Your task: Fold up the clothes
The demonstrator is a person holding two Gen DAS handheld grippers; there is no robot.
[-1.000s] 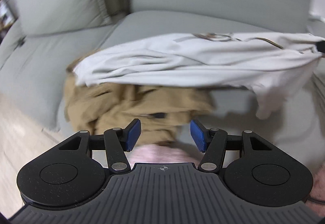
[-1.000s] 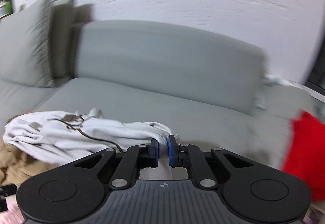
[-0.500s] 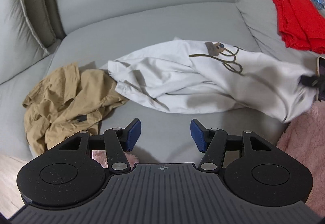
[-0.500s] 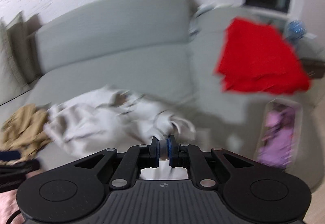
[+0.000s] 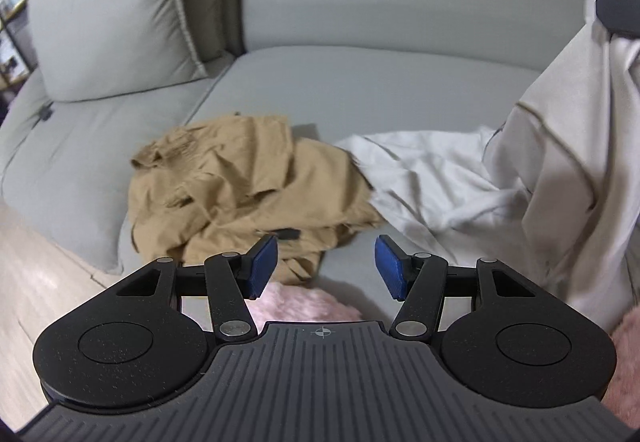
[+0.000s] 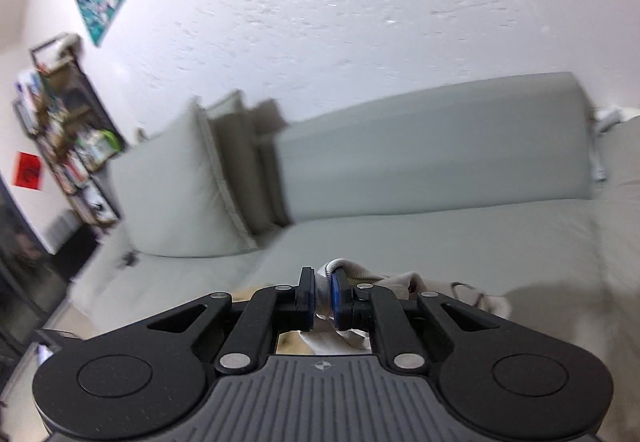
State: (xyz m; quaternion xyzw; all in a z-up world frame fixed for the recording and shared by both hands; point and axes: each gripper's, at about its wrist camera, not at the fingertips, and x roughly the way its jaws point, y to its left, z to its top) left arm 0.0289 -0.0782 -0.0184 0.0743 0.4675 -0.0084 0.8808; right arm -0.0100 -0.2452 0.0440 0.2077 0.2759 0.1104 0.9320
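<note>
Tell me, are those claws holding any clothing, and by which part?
The right gripper, jaws opening, has the white garment's edge between them; the left gripper holds nothing.

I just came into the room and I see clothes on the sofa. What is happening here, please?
A person holding two claws is sorting clothes to fold on the grey sofa. The right claw has a bunch of the white garment between its jaws, which are opening; the cloth hangs lifted at the right side. The left claw is wide open and empty, above the sofa edge near the crumpled tan garment. Nothing is folded yet in view.
</note>
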